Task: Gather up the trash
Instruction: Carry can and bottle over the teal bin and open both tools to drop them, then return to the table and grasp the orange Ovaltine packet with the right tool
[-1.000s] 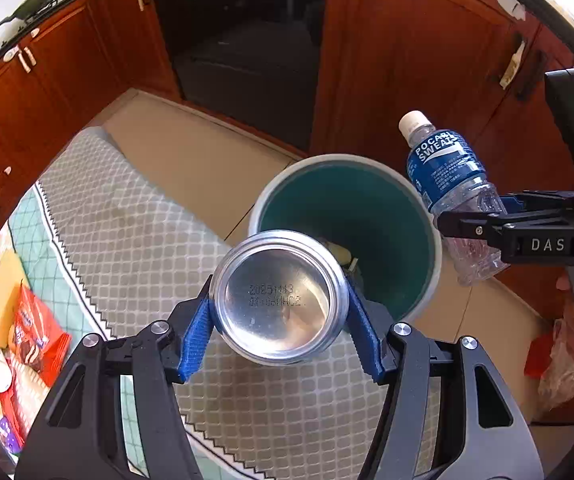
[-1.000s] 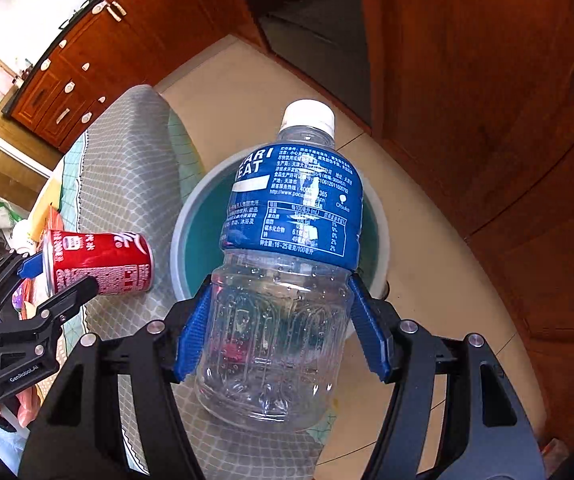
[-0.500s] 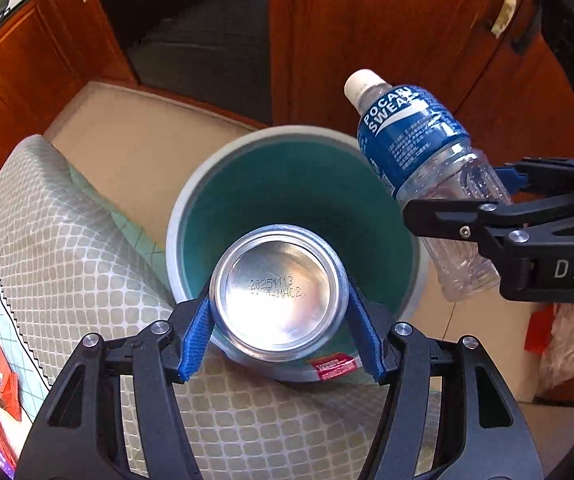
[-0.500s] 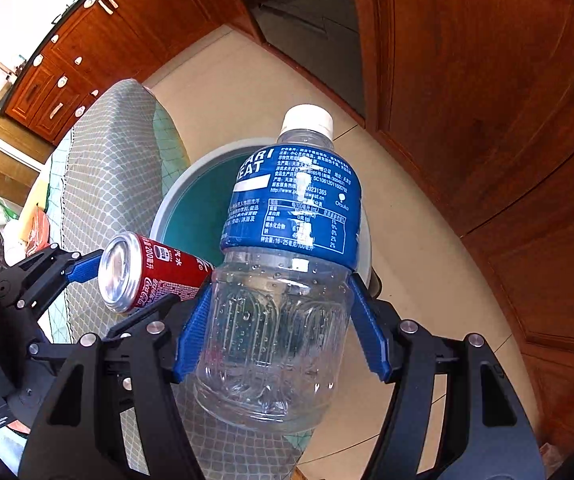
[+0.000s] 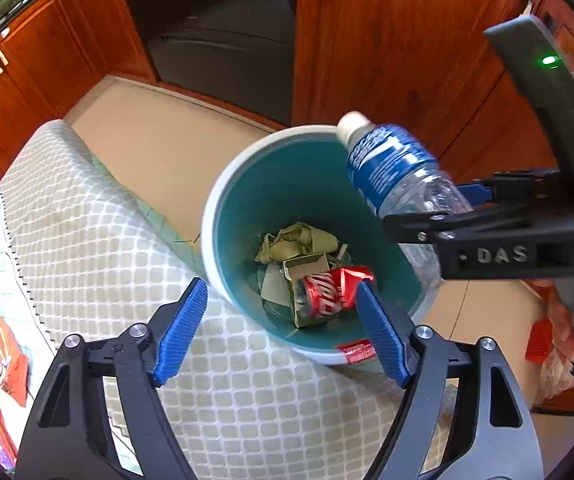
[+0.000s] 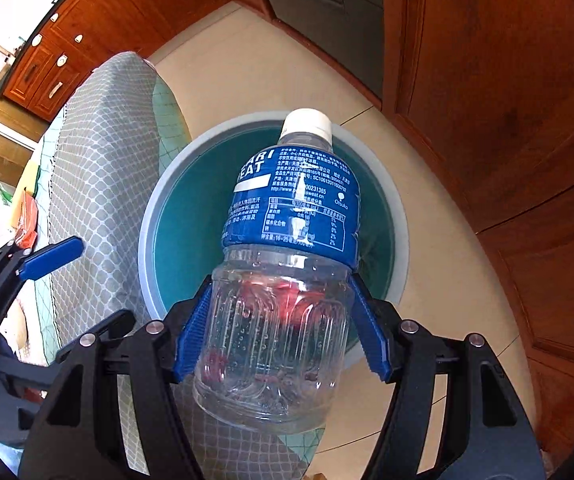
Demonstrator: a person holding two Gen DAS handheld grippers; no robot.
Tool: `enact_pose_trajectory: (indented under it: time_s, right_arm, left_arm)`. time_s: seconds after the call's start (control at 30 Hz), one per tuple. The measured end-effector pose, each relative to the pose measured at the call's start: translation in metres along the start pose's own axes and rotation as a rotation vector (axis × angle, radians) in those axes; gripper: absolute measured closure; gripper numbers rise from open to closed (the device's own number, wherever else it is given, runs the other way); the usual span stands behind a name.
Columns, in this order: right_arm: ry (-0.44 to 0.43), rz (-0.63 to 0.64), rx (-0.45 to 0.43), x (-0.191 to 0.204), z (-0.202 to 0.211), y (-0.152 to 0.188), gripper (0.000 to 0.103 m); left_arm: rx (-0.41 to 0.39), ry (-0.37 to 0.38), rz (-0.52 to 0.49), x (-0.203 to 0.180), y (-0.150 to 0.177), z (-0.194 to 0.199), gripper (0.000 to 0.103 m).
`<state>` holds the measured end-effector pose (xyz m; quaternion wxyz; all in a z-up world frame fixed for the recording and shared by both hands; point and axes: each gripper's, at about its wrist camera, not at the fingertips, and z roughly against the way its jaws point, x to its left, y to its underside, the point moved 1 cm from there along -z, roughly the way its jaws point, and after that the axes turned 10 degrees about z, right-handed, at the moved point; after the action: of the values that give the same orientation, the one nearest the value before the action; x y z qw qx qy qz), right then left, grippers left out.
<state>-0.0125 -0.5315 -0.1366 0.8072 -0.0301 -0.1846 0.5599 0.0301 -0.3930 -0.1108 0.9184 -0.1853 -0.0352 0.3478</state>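
Note:
A teal bin with a pale rim (image 5: 223,200) stands on the floor beside the table; it also shows in the right wrist view (image 6: 155,216). A red soda can (image 5: 329,294) lies inside it on crumpled paper and card. My left gripper (image 5: 283,328) is open and empty above the bin's near edge. My right gripper (image 6: 281,328) is shut on a clear plastic bottle (image 6: 287,264) with a blue label and white cap, held over the bin. The bottle also shows in the left wrist view (image 5: 391,168), tilted over the bin's right rim.
A table with a grey patterned cloth (image 5: 99,248) sits left of the bin, with red snack wrappers (image 5: 3,352) at its far left. Wooden cabinets (image 5: 387,40) stand behind the bin. A plastic bag (image 5: 555,360) lies on the floor at right.
My left gripper has opened and the red can has dropped into the bin. My right gripper has brought the bottle further over the bin.

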Motion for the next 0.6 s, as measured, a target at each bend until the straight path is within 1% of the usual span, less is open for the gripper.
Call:
enact_pose_trajectory:
  time_s: [0.07, 0.1, 0.2, 0.27, 0.37, 0.43, 0.6]
  right_arm:
    - [-0.009, -0.01, -0.005, 0.0, 0.0, -0.001, 0.028]
    - [-0.01, -0.015, -0.011, 0.0, 0.0, -0.001, 0.026]
    - [0.0, -0.022, -0.013, 0.001, 0.003, -0.002, 0.021]
    - [0.01, -0.022, -0.006, 0.003, 0.005, -0.002, 0.018]
    - [0.035, -0.022, 0.014, 0.006, 0.007, -0.001, 0.015]
    - [0.03, -0.018, 0.02, 0.009, 0.008, 0.0, 0.015]
    - [0.051, 0.006, 0.024, 0.02, 0.011, 0.003, 0.015]
  left_arm:
    - [-0.007, 0.002, 0.01, 0.003, 0.001, 0.006, 0.018]
    - [-0.012, 0.006, 0.017, 0.007, 0.002, 0.01, 0.015]
    - [-0.032, 0.005, 0.034, 0.013, 0.003, 0.019, 0.01]
    - [-0.039, 0.01, 0.047, 0.016, 0.005, 0.025, 0.009]
    - [-0.042, 0.009, 0.064, 0.019, 0.007, 0.03, 0.007]
    - [-0.044, 0.01, 0.079, 0.023, 0.01, 0.032, 0.007]
    - [-0.041, 0.014, 0.117, 0.036, 0.021, 0.042, 0.007]
